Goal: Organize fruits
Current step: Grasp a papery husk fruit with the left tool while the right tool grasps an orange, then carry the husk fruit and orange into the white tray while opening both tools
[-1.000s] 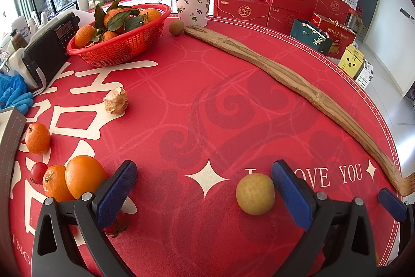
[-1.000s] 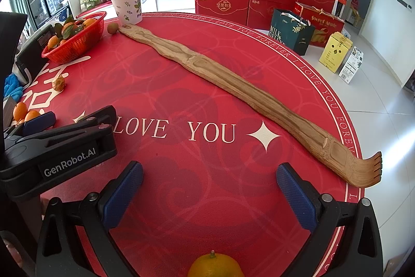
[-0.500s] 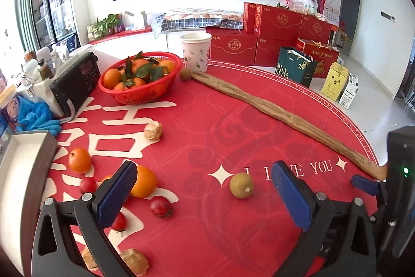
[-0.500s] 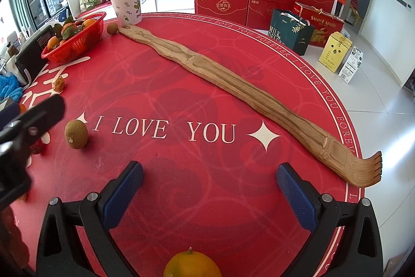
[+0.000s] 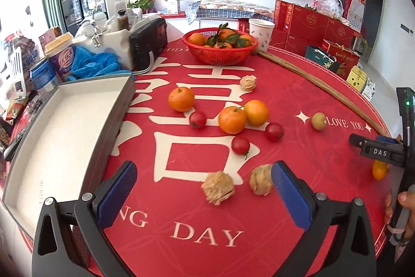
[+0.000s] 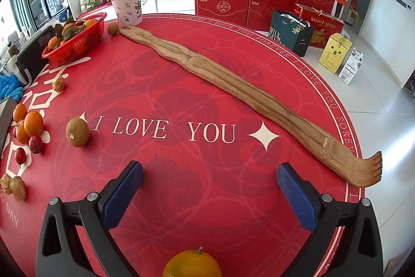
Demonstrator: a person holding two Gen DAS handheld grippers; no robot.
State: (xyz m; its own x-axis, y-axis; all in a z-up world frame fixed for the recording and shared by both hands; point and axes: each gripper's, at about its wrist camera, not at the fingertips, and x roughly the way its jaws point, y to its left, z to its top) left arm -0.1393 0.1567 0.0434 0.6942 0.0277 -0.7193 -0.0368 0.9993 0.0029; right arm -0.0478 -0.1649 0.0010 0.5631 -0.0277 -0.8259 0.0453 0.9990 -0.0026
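- Hovering: left gripper [image 5: 203, 195] and right gripper [image 6: 208, 195], jaws wide, empty.
- Loose fruits mid-tabletop [image 5: 324, 199]; one orange [image 6: 192, 264] at near edge.
- Risk: nudged round orange rolls off.

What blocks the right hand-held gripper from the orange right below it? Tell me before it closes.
Nothing visible does. The right hand-held gripper is open and empty, and the orange sits on bare red tablecloth at the bottom edge of the right wrist view, behind the fingertips rather than between them. Only cloth lies between.
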